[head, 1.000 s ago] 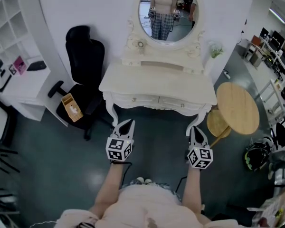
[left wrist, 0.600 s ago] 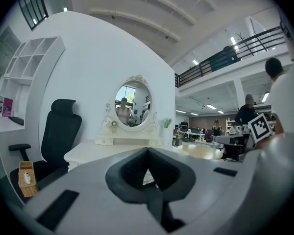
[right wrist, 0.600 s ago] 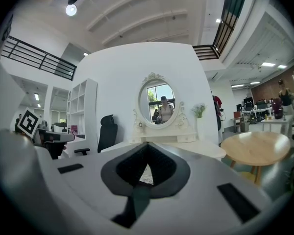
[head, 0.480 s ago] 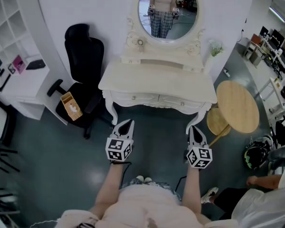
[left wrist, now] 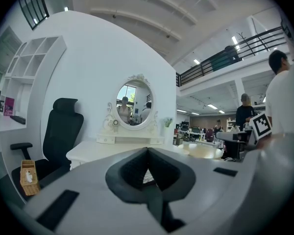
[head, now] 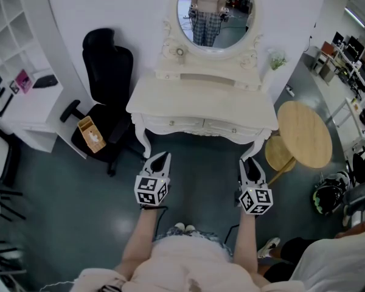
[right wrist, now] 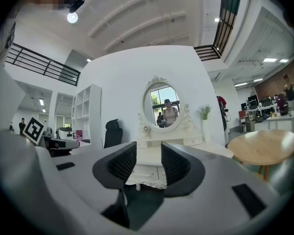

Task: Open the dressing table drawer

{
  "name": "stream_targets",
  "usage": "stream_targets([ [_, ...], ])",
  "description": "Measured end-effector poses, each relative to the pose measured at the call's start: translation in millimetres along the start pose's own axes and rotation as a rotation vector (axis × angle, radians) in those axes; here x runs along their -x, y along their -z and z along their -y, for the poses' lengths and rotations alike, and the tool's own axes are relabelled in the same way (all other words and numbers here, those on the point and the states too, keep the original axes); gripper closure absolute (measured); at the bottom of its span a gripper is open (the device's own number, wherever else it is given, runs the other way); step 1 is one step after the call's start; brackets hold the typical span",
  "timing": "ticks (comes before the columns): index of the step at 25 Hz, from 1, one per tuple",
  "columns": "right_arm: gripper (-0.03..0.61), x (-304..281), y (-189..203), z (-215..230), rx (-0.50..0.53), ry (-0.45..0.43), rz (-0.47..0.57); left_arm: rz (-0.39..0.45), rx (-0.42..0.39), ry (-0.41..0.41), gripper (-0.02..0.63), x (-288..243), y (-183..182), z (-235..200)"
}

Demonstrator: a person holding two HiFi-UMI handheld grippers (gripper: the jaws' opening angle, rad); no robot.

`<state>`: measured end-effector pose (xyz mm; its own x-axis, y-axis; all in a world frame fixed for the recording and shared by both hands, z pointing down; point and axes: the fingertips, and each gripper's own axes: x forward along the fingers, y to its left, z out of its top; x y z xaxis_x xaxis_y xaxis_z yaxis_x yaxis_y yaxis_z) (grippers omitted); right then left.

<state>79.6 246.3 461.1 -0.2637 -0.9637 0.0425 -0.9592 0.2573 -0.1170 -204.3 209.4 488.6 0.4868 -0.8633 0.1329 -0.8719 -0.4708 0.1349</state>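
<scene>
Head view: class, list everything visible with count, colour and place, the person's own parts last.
dressing table: one, cream, centre against the wall, drawers shut
oval mirror: one, cream frame, on the dressing table
office chair: one, black, left of it
round table: one, light wood, right of it
shelf unit: one, white, far left
left gripper: one, grey, low left, jaws shut, empty
right gripper: one, grey, low right, jaws have just been opening, nothing between them
</scene>
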Motion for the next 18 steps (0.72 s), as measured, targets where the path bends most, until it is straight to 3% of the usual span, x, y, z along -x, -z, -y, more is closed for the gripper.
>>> stream_targets([
  [11, 0.160, -3, 5, -11, -0.027, 0.003, 0.013, -0.020, 0.003, 0.016, 0.588, 1, 7, -10],
  [18, 0.119, -5, 9, -15, -0.024, 0.030, 0.018, -0.016, 0.002, 0.028, 0.588, 1, 8, -19],
])
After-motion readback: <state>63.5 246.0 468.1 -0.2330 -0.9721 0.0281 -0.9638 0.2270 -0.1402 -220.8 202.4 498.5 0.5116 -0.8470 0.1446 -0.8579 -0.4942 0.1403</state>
